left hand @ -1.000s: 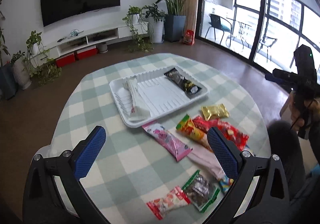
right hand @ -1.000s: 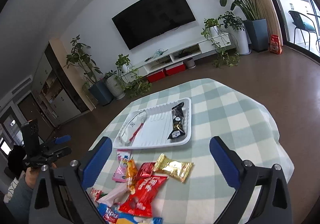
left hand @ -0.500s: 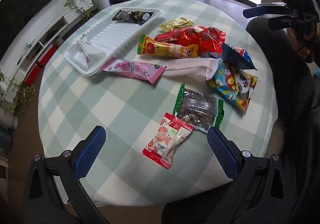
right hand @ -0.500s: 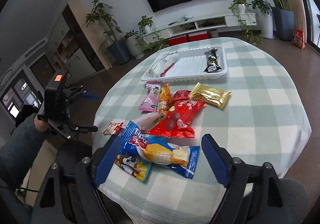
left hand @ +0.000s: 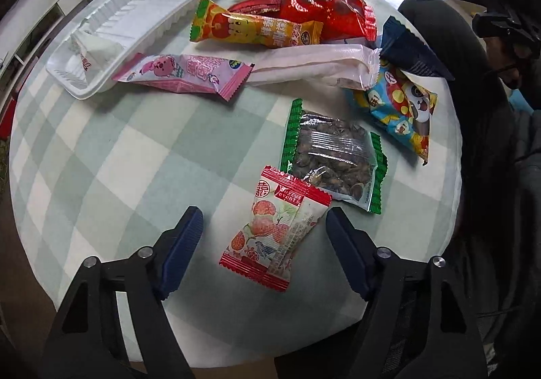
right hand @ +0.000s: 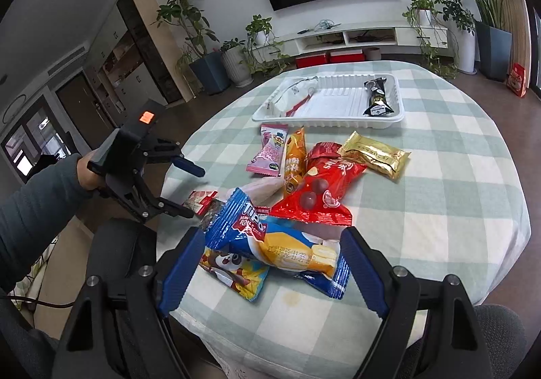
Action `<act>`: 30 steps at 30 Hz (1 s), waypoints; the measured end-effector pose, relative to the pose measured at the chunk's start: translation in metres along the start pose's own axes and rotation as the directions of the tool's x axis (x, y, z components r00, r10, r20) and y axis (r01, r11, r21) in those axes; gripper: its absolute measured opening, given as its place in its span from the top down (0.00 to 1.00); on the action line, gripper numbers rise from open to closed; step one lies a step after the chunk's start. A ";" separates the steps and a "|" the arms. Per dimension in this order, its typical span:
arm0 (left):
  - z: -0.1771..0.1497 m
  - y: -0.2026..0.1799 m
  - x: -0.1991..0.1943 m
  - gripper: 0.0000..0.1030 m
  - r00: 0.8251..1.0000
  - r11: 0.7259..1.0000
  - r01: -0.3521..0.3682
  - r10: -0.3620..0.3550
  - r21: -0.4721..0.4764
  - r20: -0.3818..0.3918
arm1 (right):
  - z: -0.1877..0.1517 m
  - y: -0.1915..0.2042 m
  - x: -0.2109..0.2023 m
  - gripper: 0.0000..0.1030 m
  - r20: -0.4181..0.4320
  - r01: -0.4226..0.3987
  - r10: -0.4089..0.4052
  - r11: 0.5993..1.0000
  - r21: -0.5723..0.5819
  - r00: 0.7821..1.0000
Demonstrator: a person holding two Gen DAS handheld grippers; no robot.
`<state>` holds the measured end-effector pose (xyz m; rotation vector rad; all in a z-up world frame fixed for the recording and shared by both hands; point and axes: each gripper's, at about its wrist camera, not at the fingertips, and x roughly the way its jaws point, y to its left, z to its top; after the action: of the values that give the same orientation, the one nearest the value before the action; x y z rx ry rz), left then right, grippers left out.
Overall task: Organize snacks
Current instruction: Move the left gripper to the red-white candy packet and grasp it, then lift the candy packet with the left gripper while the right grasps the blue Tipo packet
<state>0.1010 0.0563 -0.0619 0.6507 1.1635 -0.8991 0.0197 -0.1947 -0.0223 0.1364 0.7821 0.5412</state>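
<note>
my left gripper (left hand: 263, 240) fingers, just narrowing, straddle the lychee packet (left hand: 275, 231) untouched. i'd centre, then pinch. right gripper (right hand: 272, 265) fingers spread beside the blue packet (right hand: 277, 243).

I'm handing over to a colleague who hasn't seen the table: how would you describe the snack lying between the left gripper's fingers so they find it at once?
Start at the white tray on the checked tablecloth, then come to the near table edge, past the clear green-edged packet. The red-and-white packet lies overlapping that packet's corner, between the left gripper's open jaws. Its red crimped ends and printed pink fruit set it apart.
</note>
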 end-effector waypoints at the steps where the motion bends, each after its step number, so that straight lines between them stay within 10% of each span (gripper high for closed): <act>1: 0.000 0.000 0.004 0.28 1.000 1.000 0.004 -0.004 0.005 -0.014 | -0.001 0.000 0.000 0.17 -0.001 0.001 -0.001 1.000 -0.001 1.000; 14: 0.000 0.004 0.009 0.64 1.000 1.000 -0.008 0.008 0.005 -0.011 | -0.003 -0.004 0.005 0.20 -0.018 0.000 0.000 1.000 0.008 1.000; 30: -0.014 -0.011 -0.018 0.69 0.993 0.984 -0.069 0.084 -0.165 0.087 | 0.000 0.006 0.009 0.23 -0.055 0.035 -0.044 0.988 -0.149 0.998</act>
<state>0.0825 0.0671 -0.0485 0.5120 1.1072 -0.7535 0.0224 -0.1848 -0.0266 -0.0321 0.7971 0.5659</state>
